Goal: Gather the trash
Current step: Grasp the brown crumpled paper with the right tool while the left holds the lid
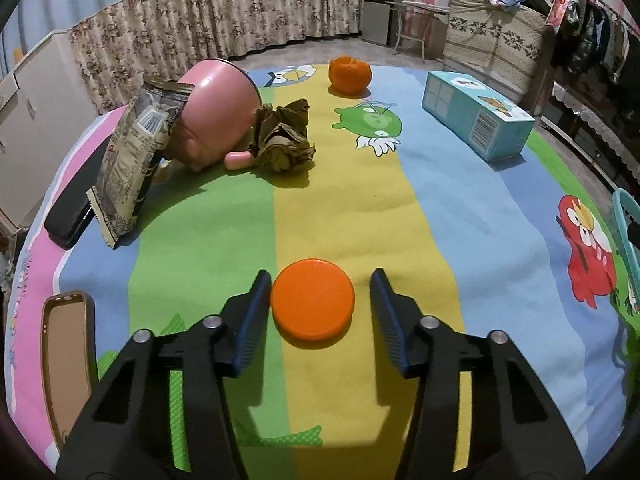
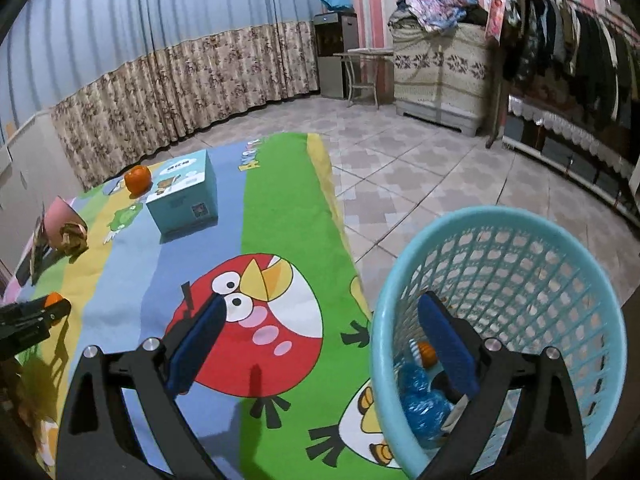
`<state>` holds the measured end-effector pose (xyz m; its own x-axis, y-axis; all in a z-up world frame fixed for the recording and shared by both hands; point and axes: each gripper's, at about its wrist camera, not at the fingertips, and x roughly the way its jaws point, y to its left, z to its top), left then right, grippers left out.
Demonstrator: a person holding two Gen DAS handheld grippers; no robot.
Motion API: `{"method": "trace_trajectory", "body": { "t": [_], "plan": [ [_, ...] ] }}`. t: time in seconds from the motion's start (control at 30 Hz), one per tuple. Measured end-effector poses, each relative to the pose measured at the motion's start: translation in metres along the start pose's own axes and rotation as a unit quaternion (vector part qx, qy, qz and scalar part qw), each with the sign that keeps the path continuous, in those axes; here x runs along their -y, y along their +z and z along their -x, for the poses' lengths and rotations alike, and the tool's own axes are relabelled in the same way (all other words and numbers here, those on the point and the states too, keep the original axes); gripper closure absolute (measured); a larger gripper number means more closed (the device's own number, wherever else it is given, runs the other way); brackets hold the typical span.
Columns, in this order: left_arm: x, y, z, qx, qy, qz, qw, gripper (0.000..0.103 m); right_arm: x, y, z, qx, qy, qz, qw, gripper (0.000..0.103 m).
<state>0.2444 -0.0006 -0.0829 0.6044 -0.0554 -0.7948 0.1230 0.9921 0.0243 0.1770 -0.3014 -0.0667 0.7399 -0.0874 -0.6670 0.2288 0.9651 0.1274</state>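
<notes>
2 grippers over a fuzzy striped cartoon-bird blanket [image 1: 344, 216]. Left gripper [image 1: 316, 300] has a flat, round, smooth orange lid [image 1: 313, 298] sitting between its ribbed blue pads; the left pad looks right at the lid's edge, the right pad has a visible gap, so the claw is apart, not clamped. Farther back on the blanket: a crumpled brown paper wad [image 1: 283, 136], matte and wrinkly, touching a tipped-over glossy pink bowl [image 1: 218, 108]. A printed foil snack bag [image 1: 128, 164] leans on that bowl. An orange peel cup [image 1: 350, 74] and a light blue cardboard box [image 1: 478, 118] sit near the far edge.

Right gripper [image 2: 324, 342] is spread wide, 1 finger over the red bird print, the other inside the rim of a teal plastic lattice basket [image 2: 520, 264]. Only the right wrist view shows inside it: crinkly blue plastic [image 2: 422, 396] and a small orange bit [image 2: 426, 354]. Only the left view shows a flat black case [image 1: 72, 216] and a brown phone case [image 1: 66, 360].
</notes>
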Motion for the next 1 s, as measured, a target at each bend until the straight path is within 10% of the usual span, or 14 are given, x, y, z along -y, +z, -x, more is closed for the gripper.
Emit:
{"method": "trace_trajectory", "body": {
  "t": [0.63,1.0],
  "plan": [
    [-0.094,-0.008,0.069,0.172,0.116,-0.039,0.9774,0.064,-0.067,-0.017,0.011,0.029,0.002,0.044,0.999,0.009],
    [-0.181,-0.021,0.071,0.188,0.112,0.086,0.972,0.064,-0.151,-0.022,0.006,0.027,-0.018,0.13,0.991,0.007]
  ]
}}
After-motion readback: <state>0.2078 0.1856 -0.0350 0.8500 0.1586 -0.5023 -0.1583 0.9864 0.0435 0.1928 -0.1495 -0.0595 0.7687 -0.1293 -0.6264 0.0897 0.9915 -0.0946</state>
